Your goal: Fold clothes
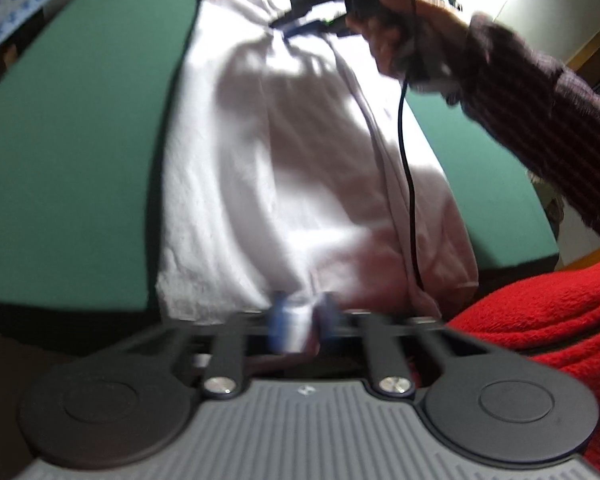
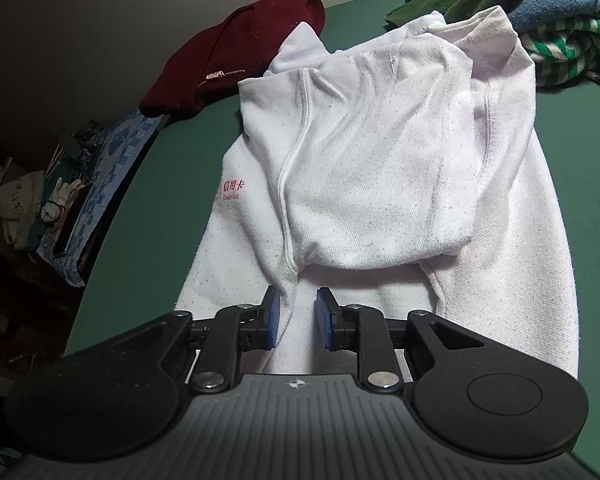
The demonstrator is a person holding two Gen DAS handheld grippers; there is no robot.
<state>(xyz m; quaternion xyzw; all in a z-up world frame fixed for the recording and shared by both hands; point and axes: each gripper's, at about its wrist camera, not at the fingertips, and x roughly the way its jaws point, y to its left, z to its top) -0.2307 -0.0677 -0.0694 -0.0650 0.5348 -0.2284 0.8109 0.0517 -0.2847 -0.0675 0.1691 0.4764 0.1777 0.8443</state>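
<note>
Here, a white shirt (image 2: 380, 184) lies lengthwise on the green worktop (image 2: 160, 184), partly folded, with one sleeve panel turned in over its middle and a small red print near its left edge in the right wrist view.

Left tongs (image 1: 302, 316): seen blurred in the left wrist view, their blue pads drawn close together with a bunch of the shirt's near hem pinched between them. The cloth rises in a small peak at the pads.

Right tongs (image 2: 297, 316): in the right wrist view the blue pads stand apart, with the shirt's white cloth lying in the gap between them; neither pad presses on it. In the left wrist view the same tongs appear at the far end of the shirt, gripped by a hand (image 1: 396, 36) in a dark striped sleeve (image 1: 540, 112), a black cable (image 1: 406, 152) hanging from them across the cloth.

Surroundings: a folded maroon garment (image 2: 236, 52) sits at the worktop's far left edge, touching the shirt's collar end. A heap of clothes (image 2: 540, 12), green, blue and green-and-white striped, lies at the far right, just beside the shirt's shoulder. Red fleece (image 1: 540, 320) fills the lower right of the left wrist view. A blue patterned cloth (image 2: 100, 184) lies off the worktop's left side.
</note>
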